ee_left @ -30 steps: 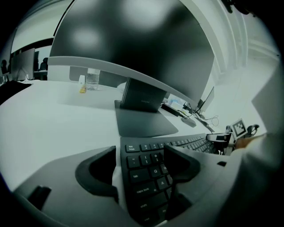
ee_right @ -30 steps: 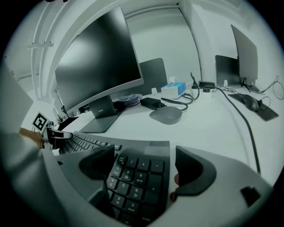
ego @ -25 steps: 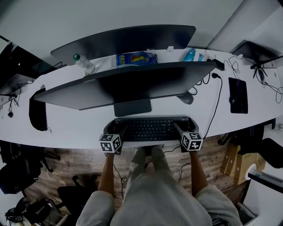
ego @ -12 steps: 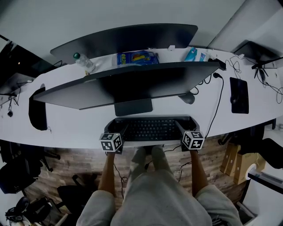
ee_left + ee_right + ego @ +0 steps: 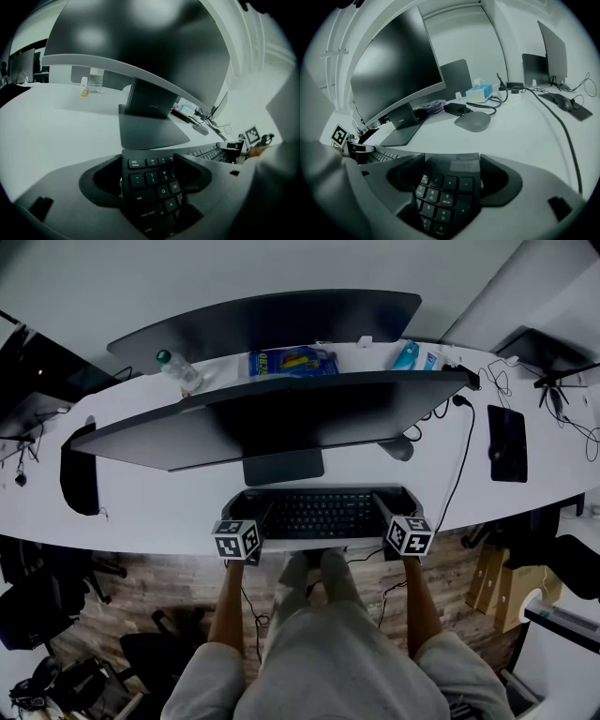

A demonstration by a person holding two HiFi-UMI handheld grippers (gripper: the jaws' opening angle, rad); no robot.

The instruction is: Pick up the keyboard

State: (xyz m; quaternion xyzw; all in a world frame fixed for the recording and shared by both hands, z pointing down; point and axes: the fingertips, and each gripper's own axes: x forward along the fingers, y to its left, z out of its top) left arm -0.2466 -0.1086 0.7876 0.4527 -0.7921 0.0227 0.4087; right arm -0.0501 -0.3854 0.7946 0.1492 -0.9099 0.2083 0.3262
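A black keyboard [image 5: 319, 515] lies at the front edge of the white desk [image 5: 159, 512], just before the monitor stand [image 5: 281, 468]. My left gripper [image 5: 246, 509] straddles its left end: in the left gripper view the Esc-side keys [image 5: 150, 187] sit between the jaws, the outer jaw by the end edge, the inner one over the keys. My right gripper [image 5: 394, 504] straddles the right end, and its jaws are closing with the number keys [image 5: 445, 192] between them. Whether the pads press on either end is unclear.
A wide curved monitor [image 5: 272, 418] hangs over the desk right behind the keyboard. A grey mouse [image 5: 396, 448] and a cable [image 5: 461, 456] lie to the right. A water bottle [image 5: 178, 374] and blue packets [image 5: 291, 363] stand at the back. The person's legs are below the desk edge.
Both grippers stay at the keyboard's ends. The right gripper's inner jaw has crept slightly outward toward the keyboard's end. The keyboard has not moved.
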